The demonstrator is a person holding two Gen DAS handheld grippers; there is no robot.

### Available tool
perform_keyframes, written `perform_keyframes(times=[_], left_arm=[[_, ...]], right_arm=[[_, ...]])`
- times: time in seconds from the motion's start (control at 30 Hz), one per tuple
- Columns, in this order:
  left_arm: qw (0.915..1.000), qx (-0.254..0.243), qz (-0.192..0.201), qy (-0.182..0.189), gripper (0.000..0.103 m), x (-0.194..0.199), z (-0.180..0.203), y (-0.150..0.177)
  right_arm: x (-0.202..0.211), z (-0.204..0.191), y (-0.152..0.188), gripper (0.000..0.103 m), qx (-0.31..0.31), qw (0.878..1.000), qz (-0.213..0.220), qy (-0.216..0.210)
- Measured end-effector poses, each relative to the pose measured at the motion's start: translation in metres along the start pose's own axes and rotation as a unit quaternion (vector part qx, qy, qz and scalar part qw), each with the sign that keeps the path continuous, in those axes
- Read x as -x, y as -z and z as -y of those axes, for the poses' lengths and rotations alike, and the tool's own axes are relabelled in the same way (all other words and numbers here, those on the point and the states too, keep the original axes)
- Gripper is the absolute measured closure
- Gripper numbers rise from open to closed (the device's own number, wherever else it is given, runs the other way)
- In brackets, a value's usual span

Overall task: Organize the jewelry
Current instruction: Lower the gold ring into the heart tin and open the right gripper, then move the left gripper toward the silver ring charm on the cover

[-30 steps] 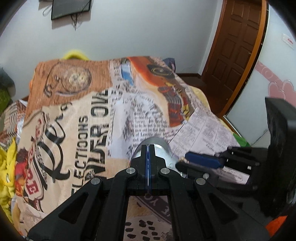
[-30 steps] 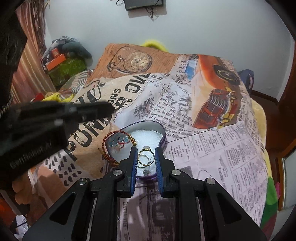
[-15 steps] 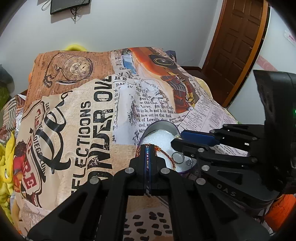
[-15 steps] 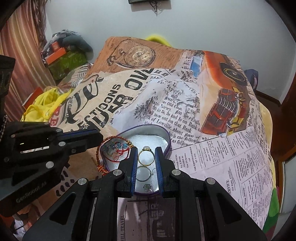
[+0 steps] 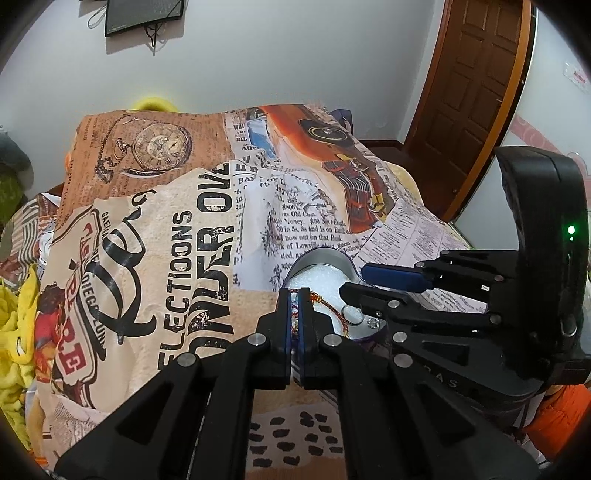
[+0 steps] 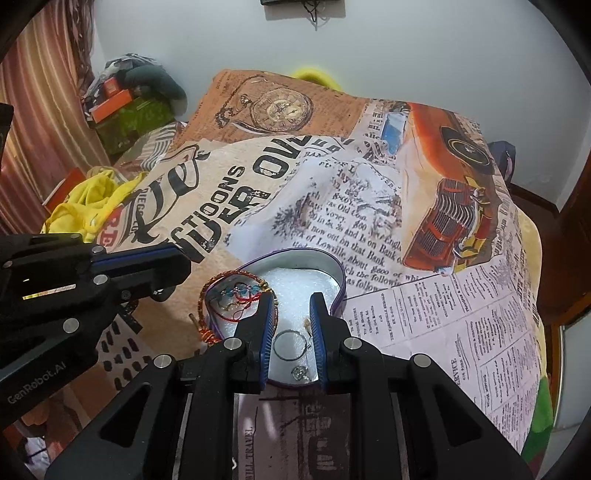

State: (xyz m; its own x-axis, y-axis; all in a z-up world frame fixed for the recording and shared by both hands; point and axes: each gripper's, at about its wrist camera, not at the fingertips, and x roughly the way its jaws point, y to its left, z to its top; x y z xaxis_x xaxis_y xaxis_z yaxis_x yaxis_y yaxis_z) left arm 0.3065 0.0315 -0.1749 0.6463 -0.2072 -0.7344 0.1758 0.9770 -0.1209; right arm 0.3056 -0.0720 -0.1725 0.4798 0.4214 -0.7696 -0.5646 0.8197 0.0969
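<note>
A heart-shaped tin with a purple rim and white foam lining lies on the bedspread. A red-and-gold thread bracelet drapes over its left rim. My right gripper hovers over the tin, its jaws opening with nothing pressed between the pads. Below them lie a thin silver ring and a small stud; a bit of gold ring shows beside the right finger. My left gripper is shut, its tips just over the bracelet. The left wrist view also shows the tin and the right gripper.
The bedspread has newspaper, pocket-watch and red car prints. Yellow cloth and stacked boxes lie at the far left by a curtain. A brown door stands on the right, a dark screen on the wall.
The right jaws have widened and the gold ring they pinched has dropped into the tin. The left gripper has come lower, beside the bracelet.
</note>
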Motion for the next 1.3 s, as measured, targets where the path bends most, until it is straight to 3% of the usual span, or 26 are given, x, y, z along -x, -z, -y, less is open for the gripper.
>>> perform_keyframes(times=[0.3, 0.43, 0.57, 0.8, 1.3], left_arm=[[0.9999, -0.004, 0.011, -0.005, 0.101, 0.026, 0.007, 0.001], [0.9998, -0.006, 0.018, -0.007, 0.095, 0.041, 0.011, 0.004], [0.9997, -0.007, 0.022, -0.007, 0.09, 0.054, 0.016, 0.007], [0.9997, -0.013, 0.019, -0.004, 0.09, 0.073, 0.028, 0.018], [0.9989, -0.013, -0.041, 0.017, 0.087, 0.062, 0.051, 0.062]], right_arm=[[0.028, -0.01, 0.001, 0.077, 0.012, 1.0, 0.02, 0.016], [0.046, -0.015, 0.003, 0.076, 0.018, 0.999, 0.033, 0.026], [0.064, -0.018, 0.008, 0.064, 0.017, 0.998, 0.047, 0.033], [0.09, -0.024, 0.021, 0.063, 0.016, 0.997, 0.06, 0.038], [0.103, -0.018, 0.062, 0.063, -0.016, 0.998, 0.039, 0.043]])
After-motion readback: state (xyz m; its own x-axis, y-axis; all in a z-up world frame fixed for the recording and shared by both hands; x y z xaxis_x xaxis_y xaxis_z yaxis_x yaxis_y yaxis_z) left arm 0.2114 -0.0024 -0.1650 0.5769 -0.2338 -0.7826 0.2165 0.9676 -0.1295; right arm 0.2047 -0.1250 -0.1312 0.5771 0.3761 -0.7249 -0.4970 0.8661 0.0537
